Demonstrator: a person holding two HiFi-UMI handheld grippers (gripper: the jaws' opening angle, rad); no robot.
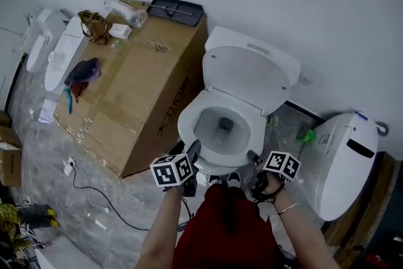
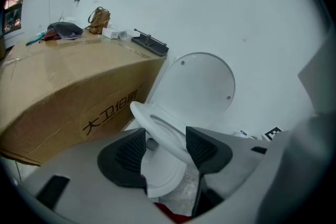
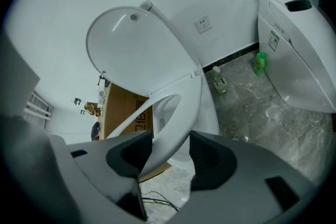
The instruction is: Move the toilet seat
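Head view. Toilet bowl (image 1: 221, 128) against the white wall; lid (image 1: 252, 75) up behind the bowl. Toilet seat (image 1: 186, 126) lies over the bowl's rim; how far it is raised cannot be told from here. Left gripper (image 1: 192, 151) at the bowl's front-left edge, right gripper (image 1: 253, 158) at its front-right edge, marker cubes toward the camera. Cardboard box (image 1: 138, 91) just left of the bowl. Second toilet (image 1: 343, 160) well right of the bowl, green bottle (image 1: 306, 135) between the two.

Left gripper view. Left gripper (image 2: 165, 147) clamped on the toilet seat (image 2: 157, 126): the seat's front arc runs between the ribbed pads (image 2: 202, 148), lifted off the bowl, which shows below it. Lid (image 2: 202, 86) upright behind the bowl. Cardboard box (image 2: 68, 92) left of the bowl, a black tray (image 2: 151, 43) on its near corner.

Right gripper view. Right gripper (image 3: 171, 152) grasping the toilet seat (image 3: 181, 113); the ring fills the space between the jaws and tilts up away from the bowl. Lid (image 3: 131, 52) raised behind it. Second toilet (image 3: 299, 50) and green bottle (image 3: 261, 63) right of the bowl, on a grey marbled floor (image 3: 262, 118).
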